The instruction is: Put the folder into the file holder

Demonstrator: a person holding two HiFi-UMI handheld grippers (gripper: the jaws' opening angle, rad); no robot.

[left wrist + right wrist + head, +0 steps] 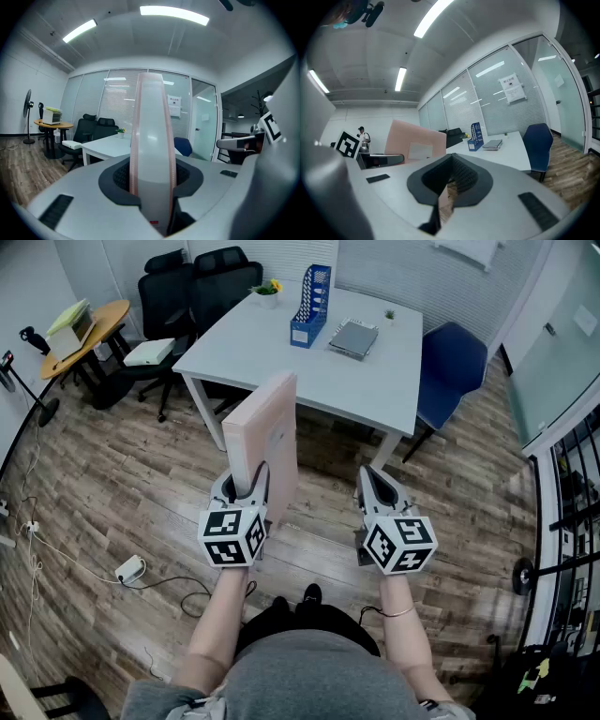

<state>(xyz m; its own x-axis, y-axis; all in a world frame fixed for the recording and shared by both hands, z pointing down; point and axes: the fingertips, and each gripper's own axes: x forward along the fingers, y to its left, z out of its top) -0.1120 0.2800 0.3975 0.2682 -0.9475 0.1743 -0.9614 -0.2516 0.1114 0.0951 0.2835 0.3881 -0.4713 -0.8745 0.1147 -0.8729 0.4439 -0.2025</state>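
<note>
The left gripper (246, 482) is clamped on the lower end of the pink folder (265, 427). The folder stands upright between its fingers, pressed from both sides and rising well above them. Beside it, the right gripper (379, 484) has its jaws drawn together, with nothing between them. Well beyond, on the white table (272, 357), stands the blue file holder (312, 306).

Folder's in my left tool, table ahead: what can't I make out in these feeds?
Head view: the file holder is too small to tell whether its slots are free.
Left gripper view: the folder fills the middle and hides the file holder.
Head view: the left tool covers the folder's bottom edge.
Right gripper view: the label on the folder is too small to read.
</note>
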